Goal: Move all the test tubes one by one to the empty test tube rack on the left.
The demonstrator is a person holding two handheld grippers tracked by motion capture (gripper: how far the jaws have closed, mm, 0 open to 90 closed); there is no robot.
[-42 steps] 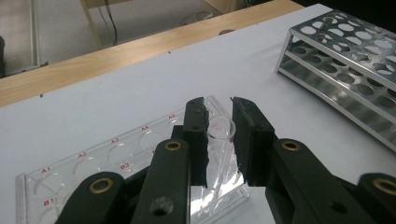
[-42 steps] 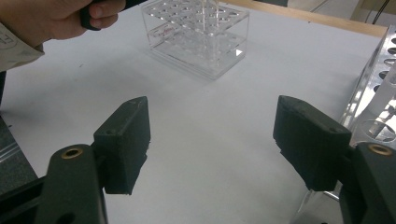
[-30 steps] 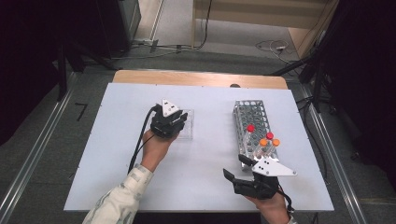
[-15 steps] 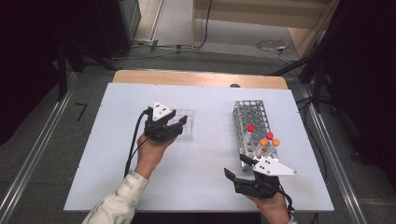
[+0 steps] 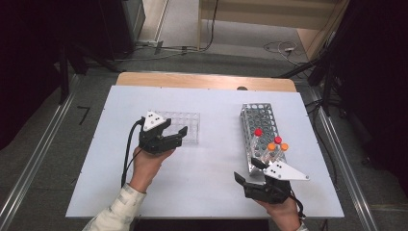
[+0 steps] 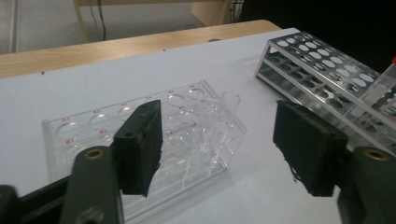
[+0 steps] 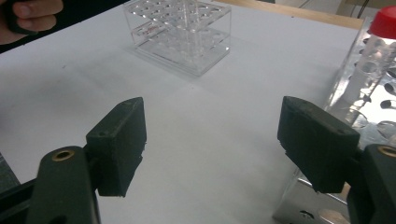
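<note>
A clear plastic well rack [image 5: 186,126] lies left of the table's centre. My left gripper [image 5: 174,131] sits at its near-left corner. Its jaws have just been opening and stand apart with nothing between them; in the left gripper view [image 6: 217,119] the clear rack [image 6: 196,128] lies just beyond them. A metal tube rack [image 5: 259,126] at the right holds tubes with red caps [image 5: 258,132] and orange caps [image 5: 272,146]. My right gripper [image 5: 247,170] rests by its near end. Its jaws have also just been opening; they are open and empty [image 7: 212,112] over the bare table.
The white table top [image 5: 211,173] ends in a wooden strip [image 5: 202,81] at the far edge. In the right gripper view the metal rack [image 7: 369,93] stands close on the right, the clear rack [image 7: 180,35] is farther ahead, and the other hand [image 7: 28,14] is at top left.
My left gripper has drawn back left and towards the person, off the clear rack, and its jaws have opened. The right gripper has stayed in place.
</note>
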